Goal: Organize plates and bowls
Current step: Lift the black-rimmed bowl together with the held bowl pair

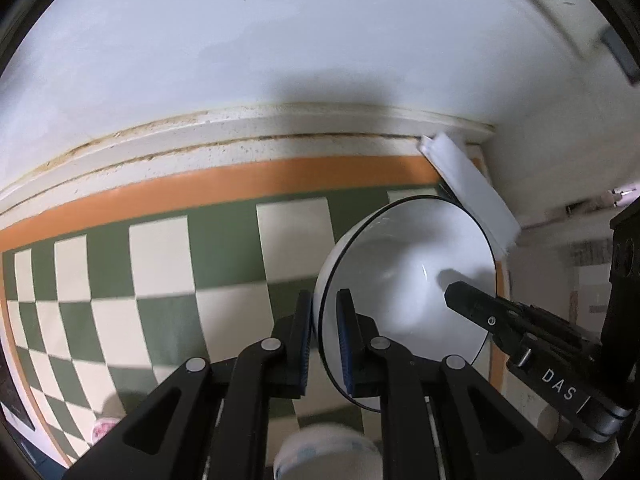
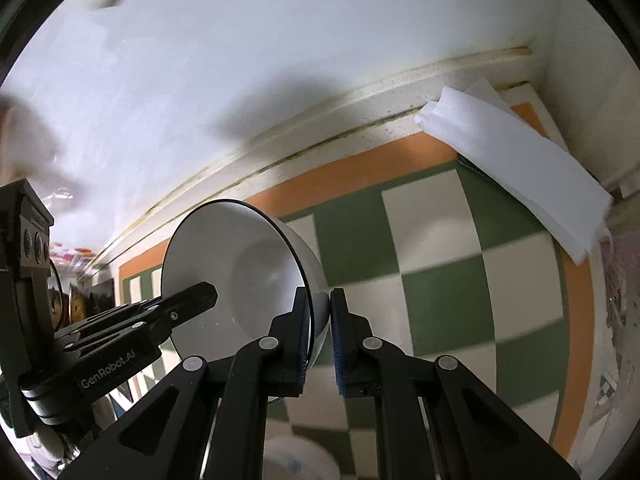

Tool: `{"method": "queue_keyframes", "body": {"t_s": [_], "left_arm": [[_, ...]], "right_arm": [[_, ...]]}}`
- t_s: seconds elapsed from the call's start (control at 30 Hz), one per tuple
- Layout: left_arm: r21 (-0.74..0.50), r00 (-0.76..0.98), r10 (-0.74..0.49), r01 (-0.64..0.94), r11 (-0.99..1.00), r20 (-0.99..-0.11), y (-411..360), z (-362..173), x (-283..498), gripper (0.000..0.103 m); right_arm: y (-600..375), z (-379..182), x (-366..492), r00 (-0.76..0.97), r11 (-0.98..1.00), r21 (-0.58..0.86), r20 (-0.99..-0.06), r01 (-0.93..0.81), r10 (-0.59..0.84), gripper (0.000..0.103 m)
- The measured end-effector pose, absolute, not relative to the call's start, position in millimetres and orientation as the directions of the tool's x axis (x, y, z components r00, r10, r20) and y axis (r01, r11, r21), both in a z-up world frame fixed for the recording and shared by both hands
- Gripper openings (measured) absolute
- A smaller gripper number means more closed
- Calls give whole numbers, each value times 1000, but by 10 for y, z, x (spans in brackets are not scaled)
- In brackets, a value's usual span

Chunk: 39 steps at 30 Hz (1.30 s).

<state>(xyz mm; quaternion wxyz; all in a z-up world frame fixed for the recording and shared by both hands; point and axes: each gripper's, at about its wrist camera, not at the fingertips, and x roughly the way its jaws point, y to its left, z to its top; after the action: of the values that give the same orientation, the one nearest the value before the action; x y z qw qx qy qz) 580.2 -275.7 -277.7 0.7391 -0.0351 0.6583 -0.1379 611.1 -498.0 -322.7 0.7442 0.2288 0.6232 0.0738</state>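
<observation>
Holding one white bowl (image 1: 404, 280) between them, both grippers pinch its dark-edged rim from opposite sides. The left gripper (image 1: 324, 340) has its fingers closed on the wall of the bowl, one pad outside and one inside. The right gripper (image 2: 320, 336) does the same on the far side of the rim, with one finger inside and the other against the outer wall. The bowl is tilted on its side, lifted above the worktop (image 1: 224, 256), which is covered with a green and cream checked mat with an orange border. The bowl's opening faces toward the right gripper in the left wrist view.

A folded white cloth (image 2: 520, 168) lies at the corner of the mat, near the wall (image 1: 280, 40), and a blurred round white thing (image 2: 296, 460) shows at the bottom edge of both views; I cannot tell if it is another bowl.

To do this step well, I think both hands must move together at the same speed, because glazed ceramic slips easily in a thin rim pinch. It is better to turn the bowl level first, then lower it slowly to its place, and loosen one gripper only when the base rests fully. The cloth should stay out of the path.
</observation>
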Motion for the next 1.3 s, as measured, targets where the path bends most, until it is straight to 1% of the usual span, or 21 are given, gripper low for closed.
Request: {"method": "queue_keyframes", "body": {"t_s": [0.23,0.47,0.63,0.8,1.03,1.3], "left_arm": [[-238,107,-266,218,946,-958,-2569,-2441,5211,10],[-226,102,-256,242,944,-961,-2506,-2409,4656,10],[-223,74,-247,245,944,-966,-2407,-2504,4316,10],[-230,39,-246,240,943,-968,-2368,-2692,4151,10],[-213,-2,-218,232,949,-976,-2372,-2963,4057,10],[-177,-34,-174,225,958,-984,-2418,-3137,4046,10]], "right_arm": [[-4854,-2821,5422,239,890,428,-891,156,387,12],[-4671,-2703,4803,240,889,430,-890,155,388,12],[-4567,-2779,4452,219,883,437,-890,168,399,12],[-4517,-2949,4244,194,880,438,-894,185,404,12],[-4491,-3227,4139,150,882,424,-904,205,400,12],[-4477,-3435,4128,113,888,410,-912,208,394,12]]}}
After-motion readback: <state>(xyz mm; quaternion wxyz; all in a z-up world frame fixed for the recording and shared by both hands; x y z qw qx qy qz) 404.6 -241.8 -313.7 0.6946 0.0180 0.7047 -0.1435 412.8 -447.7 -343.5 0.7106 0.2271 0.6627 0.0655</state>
